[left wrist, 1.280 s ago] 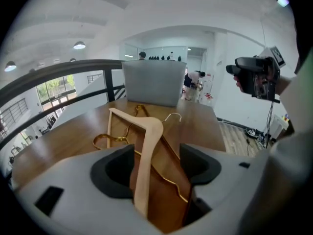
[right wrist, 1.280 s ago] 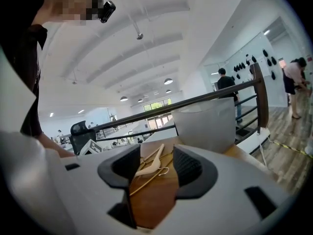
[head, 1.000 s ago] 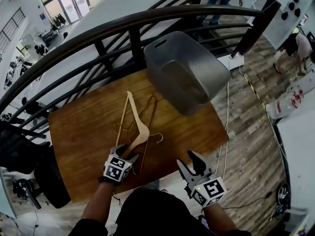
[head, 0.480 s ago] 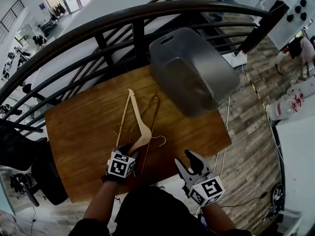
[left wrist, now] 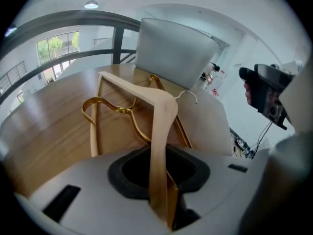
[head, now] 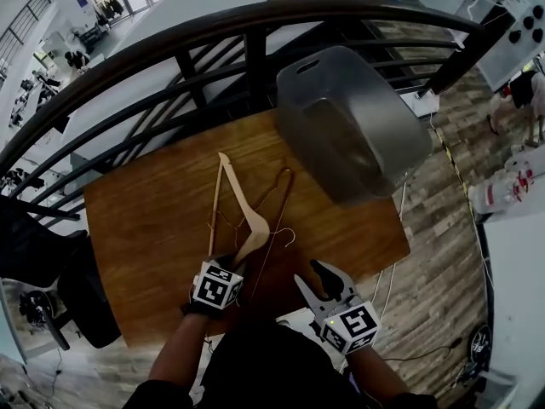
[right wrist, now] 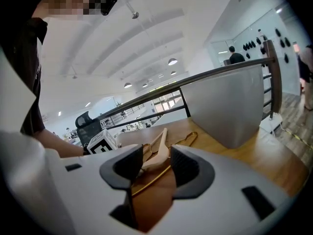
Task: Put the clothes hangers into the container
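Left gripper (head: 232,262): fingers just closing, now pinching the wooden hanger's (head: 253,228) near arm.
Right gripper (head: 319,278): fingers spread, just narrowing slightly, nothing between them.
Wooden hanger: lies on the table (head: 145,220), stretching ahead from the left fingers.
Container (head: 358,135): well ahead of both grippers' fingers.

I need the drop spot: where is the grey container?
Head view: the grey container stands on the far right corner of the wooden table, by the black railing, beyond the hangers.
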A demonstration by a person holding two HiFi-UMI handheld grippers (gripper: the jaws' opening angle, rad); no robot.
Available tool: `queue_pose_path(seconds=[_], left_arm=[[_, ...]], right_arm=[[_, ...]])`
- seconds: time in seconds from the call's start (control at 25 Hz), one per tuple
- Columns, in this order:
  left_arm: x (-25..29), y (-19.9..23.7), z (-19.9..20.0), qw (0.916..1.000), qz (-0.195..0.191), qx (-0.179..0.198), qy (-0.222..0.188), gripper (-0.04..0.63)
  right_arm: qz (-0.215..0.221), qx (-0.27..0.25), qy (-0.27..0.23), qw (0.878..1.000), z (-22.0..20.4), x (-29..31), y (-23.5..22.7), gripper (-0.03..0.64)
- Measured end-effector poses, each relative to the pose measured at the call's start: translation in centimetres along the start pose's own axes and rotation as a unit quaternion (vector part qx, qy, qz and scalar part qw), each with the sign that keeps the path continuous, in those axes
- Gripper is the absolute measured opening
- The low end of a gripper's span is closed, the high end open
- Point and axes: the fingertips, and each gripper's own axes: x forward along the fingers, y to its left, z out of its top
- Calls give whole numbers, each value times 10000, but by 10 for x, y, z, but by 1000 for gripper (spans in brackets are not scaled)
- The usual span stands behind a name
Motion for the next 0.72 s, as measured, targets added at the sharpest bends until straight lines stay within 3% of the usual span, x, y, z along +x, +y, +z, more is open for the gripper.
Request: queue_pose_path(seconds=[0.36,0.72], left_arm=[[-24,-4,16,9965,-511,-265,-613,95],[-54,19,20,9904,-348,-594,-1203,95]], right_arm=[[116,-75,226,9996,-14,15,10,170],[274,-305,267,9988,-3,23,21,166]])
